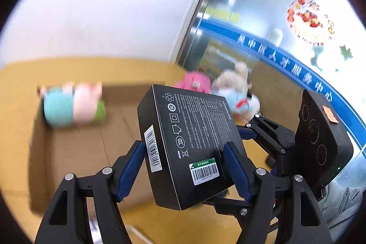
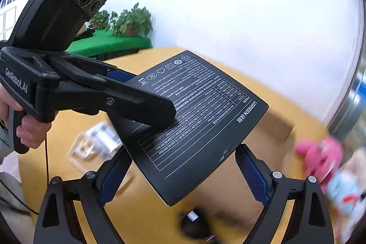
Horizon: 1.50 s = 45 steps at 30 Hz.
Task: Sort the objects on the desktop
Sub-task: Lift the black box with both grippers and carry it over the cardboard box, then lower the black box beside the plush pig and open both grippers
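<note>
Left wrist view — left tool [image 1: 185, 166] clamps black box [image 1: 192, 141], tilted above cardboard carton [image 1: 75, 148]; right tool [image 2: 180, 175] spread wide — fingers apart beside box.

We see a flat black box [image 1: 191, 143] held up off the yellow desk, tilted, its printed back facing us: white spec text, compliance symbols, a UGREEN logo, a barcode sticker on the face and another on the side edge. In the right wrist view the same box [image 2: 201, 120] shows its spec table. Further off lie blurred plush toys: pink [image 1: 195, 82], beige-and-blue [image 1: 238, 93], and a pastel one [image 1: 73, 104] inside a cardboard tray.
</note>
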### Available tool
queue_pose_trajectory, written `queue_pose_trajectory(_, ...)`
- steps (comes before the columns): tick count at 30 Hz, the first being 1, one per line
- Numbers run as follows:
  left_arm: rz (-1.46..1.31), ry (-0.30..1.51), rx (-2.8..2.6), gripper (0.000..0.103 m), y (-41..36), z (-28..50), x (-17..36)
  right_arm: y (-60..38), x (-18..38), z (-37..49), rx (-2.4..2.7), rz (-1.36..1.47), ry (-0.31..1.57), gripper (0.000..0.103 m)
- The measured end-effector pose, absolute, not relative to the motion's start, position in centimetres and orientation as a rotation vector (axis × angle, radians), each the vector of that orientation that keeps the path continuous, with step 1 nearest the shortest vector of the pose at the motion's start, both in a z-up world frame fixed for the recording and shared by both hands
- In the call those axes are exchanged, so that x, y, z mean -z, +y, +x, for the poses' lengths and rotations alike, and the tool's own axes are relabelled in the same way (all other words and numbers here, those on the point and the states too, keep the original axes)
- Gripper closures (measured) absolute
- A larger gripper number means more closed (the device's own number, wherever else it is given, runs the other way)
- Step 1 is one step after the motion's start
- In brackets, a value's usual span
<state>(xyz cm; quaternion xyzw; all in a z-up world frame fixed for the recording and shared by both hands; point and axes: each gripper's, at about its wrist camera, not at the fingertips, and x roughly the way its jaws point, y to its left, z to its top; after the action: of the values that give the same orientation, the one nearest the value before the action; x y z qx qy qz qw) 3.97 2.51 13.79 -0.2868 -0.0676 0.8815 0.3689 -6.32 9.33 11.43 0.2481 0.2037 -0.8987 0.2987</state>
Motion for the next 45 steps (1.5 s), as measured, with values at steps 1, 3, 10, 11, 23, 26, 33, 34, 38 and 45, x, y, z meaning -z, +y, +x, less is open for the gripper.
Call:
queue_pose_trajectory(1,-0.708,-0.169,-2.272,0.032,2.6,3.6,-15.0,9.8,-13.0,-6.7,2.395,0.628,0.561,0.011)
queue_pose_trajectory(3,-0.646,-0.166,-2.290,0.032,2.6,2.3,-17.5,9.8,-15.8,-7.9,2.410,0.567,0.582,0.011)
queue_pose_trajectory(10,-0.453,-0.129,-2.323,0.032,2.3,-1.6,-26.1,9.7,-24.9,-11.9,2.462,0.380,0.637,0.011)
queue_pose_trajectory(11,-0.443,-0.128,-2.323,0.032,2.3,-2.2,-26.7,9.8,-26.1,-12.6,2.466,0.360,0.634,0.011)
queue_pose_trajectory(23,-0.581,-0.176,-2.358,0.032,5.2,-14.2,-25.0,11.2,-27.4,-24.4,2.442,0.470,0.553,0.011)
queue_pose_trajectory(26,-0.698,-0.189,-2.354,0.032,5.9,-18.0,-21.3,12.1,-23.7,-28.0,2.415,0.575,0.541,0.011)
queue_pose_trajectory(33,-1.074,-0.182,-2.313,0.032,8.2,-25.4,-9.5,13.6,-12.1,-36.5,2.240,0.909,0.389,0.011)
queue_pose_trajectory(34,-1.121,-0.174,-2.308,0.032,8.6,-26.0,-8.1,13.6,-10.8,-37.1,2.221,0.947,0.372,0.011)
queue_pose_trajectory(38,-1.299,-0.180,-2.260,0.032,9.6,-27.3,-3.6,13.5,-5.4,-39.7,2.127,1.114,0.373,0.011)
queue_pose_trajectory(45,-1.476,-0.138,-2.213,0.033,11.3,-27.3,0.1,13.7,-0.2,-41.5,1.995,1.325,0.333,0.011)
